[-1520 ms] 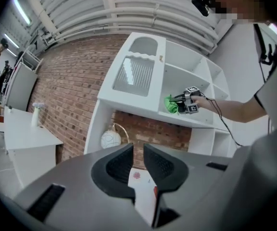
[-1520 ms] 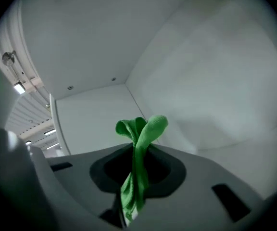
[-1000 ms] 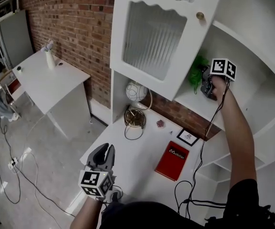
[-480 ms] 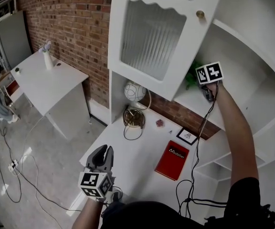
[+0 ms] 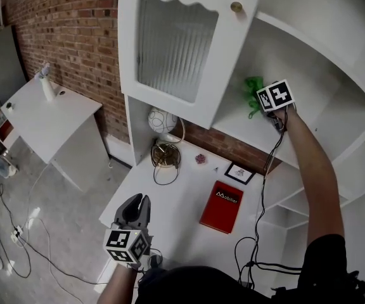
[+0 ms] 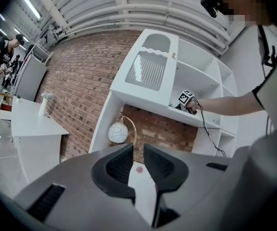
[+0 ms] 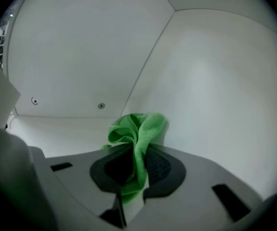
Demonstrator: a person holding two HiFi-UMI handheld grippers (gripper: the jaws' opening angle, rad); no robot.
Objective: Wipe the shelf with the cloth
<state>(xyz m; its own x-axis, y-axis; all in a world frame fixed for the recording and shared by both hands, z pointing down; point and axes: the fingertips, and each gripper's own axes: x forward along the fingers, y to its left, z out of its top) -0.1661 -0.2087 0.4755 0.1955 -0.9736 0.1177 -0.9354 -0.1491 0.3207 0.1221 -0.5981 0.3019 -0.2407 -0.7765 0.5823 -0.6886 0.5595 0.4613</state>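
A green cloth [image 5: 253, 88] is bunched against the back wall of the white upper shelf [image 5: 233, 120]. My right gripper [image 5: 262, 102] is shut on it at arm's length. In the right gripper view the cloth [image 7: 139, 128] stands up from between the jaws, close to the shelf's inner corner, above the shelf board [image 7: 56, 129]; the right gripper [image 7: 135, 166] pinches its lower fold. My left gripper [image 5: 138, 202] hangs low over the desk's front edge. Seen in its own view, the left gripper [image 6: 138, 159] has its jaws nearly together, holding nothing.
A cabinet door [image 5: 170, 43] with ribbed glass stands open left of the shelf. Below, the white desk [image 5: 182, 214] carries a red book [image 5: 222, 206], a small framed picture [image 5: 240, 173] and a round lamp [image 5: 161, 120]. A cable [image 5: 263, 195] hangs from my right gripper.
My right gripper slid the cloth left along the shelf, then back to the right. The head view has shifted a little. The left gripper has stayed put.
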